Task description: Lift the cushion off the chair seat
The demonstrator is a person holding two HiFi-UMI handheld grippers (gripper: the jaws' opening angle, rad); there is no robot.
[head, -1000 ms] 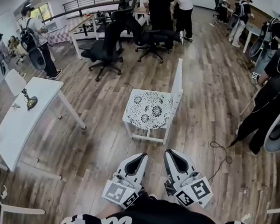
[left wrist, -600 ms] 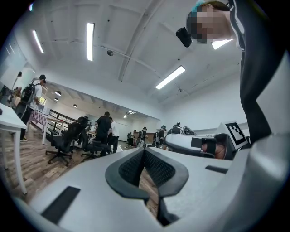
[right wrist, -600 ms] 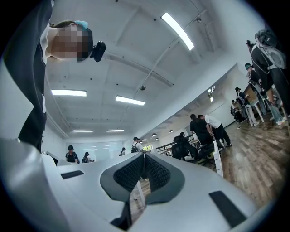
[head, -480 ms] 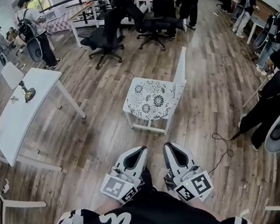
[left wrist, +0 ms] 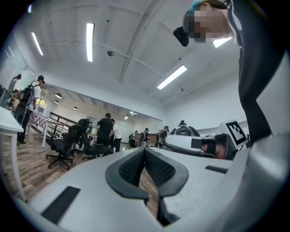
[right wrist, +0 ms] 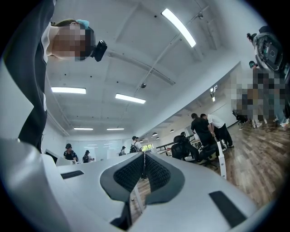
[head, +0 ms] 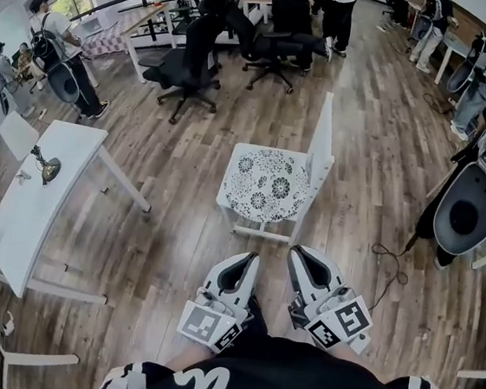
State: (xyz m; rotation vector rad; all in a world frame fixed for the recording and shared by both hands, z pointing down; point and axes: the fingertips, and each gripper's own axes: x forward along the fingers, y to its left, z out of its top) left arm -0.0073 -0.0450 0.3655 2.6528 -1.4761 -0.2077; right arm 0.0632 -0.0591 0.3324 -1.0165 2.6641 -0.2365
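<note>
In the head view, the cushion, white with a dark floral print, lies flat on the seat of the white chair. The chair stands on the wood floor straight ahead of you, with its backrest on the right side. The left tongs and right tongs sit side by side close to your body, both pointing at the chair. They are well apart from it, with bare floor between. Neither touches the cushion, so I judge you to be in the approach, with the lift not yet begun. A cable lies on the floor to the near right of the chair, so mind your footing there.

In the left gripper view, the left tongs are pressed together with nothing between them. Beyond them you see only the far office chairs and people, not the cushion.

In the right gripper view, the right tongs are likewise together and empty. They aim slightly upward, toward the ceiling lights.

The next move calls for getting close to the seat, dipping both tongs and spreading them. Then you would likely take the cushion's near edge, or opposite edges, before raising it clear of the backrest.
</note>
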